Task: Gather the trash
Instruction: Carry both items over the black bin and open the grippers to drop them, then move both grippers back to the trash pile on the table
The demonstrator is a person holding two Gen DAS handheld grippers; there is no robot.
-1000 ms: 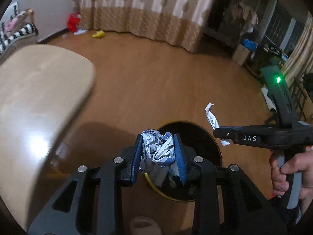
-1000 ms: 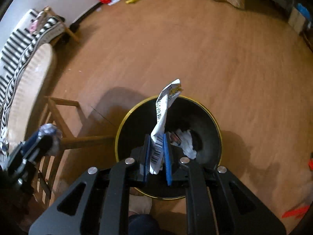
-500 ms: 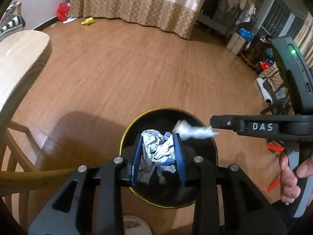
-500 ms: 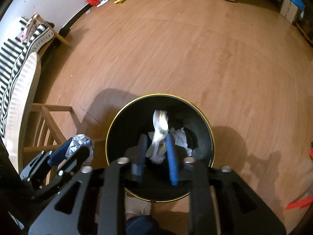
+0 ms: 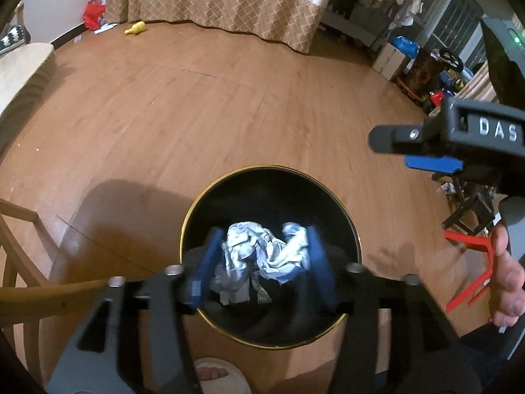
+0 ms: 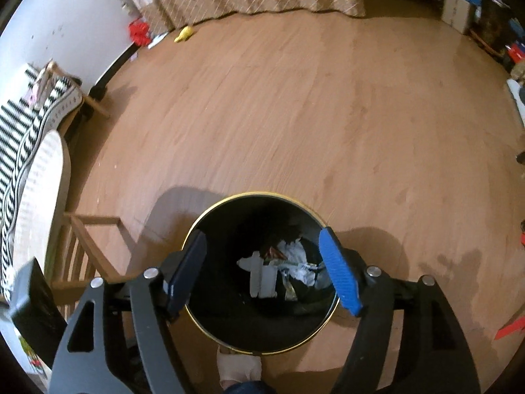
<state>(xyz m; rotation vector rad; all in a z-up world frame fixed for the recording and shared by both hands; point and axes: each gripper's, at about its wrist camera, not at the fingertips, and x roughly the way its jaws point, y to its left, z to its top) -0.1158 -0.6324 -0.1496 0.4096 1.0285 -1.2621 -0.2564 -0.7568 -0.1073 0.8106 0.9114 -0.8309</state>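
Right at the bottom edge, a foot [image 5: 215, 372] in a pale slipper is planted just beside the bin [image 5: 331, 197], a black round one with a gold rim, standing on the wooden floor [image 5: 197, 105].

Over its mouth the left gripper [image 5: 264, 256] is hanging, and its jaws are opening: the blue pads [image 5: 205, 269] are blurred and spreading, with a crumpled wad of silvery-white wrapper [image 5: 262, 252] between them, directly above the bin's dark inside. Whether the pads are touching the wad at this instant is hard to say through the blur.

The right gripper [image 6: 262, 274] is also pointing down over the bin [image 6: 229, 202], its jaws opening too, standing wide apart with nothing between them. Through the gap, scraps of white paper [image 6: 262, 279] and other crumpled litter are lying at the bottom of the bin. From the left camera, the right gripper [image 5: 393, 151] is showing side-on at the right edge, marked DAS, with a hand [image 5: 507, 282] wrapped on its handle.

Beside the bin, a wooden chair frame [image 6: 88, 226] is standing to the left, next to a pale rounded tabletop [image 6: 39, 197]. A red plastic piece [image 5: 472, 269] is lying on the floor to the right.

Farther off, a yellow toy [image 5: 135, 28] and a red bag [image 5: 93, 16] are sitting near the curtain [image 5: 229, 6].
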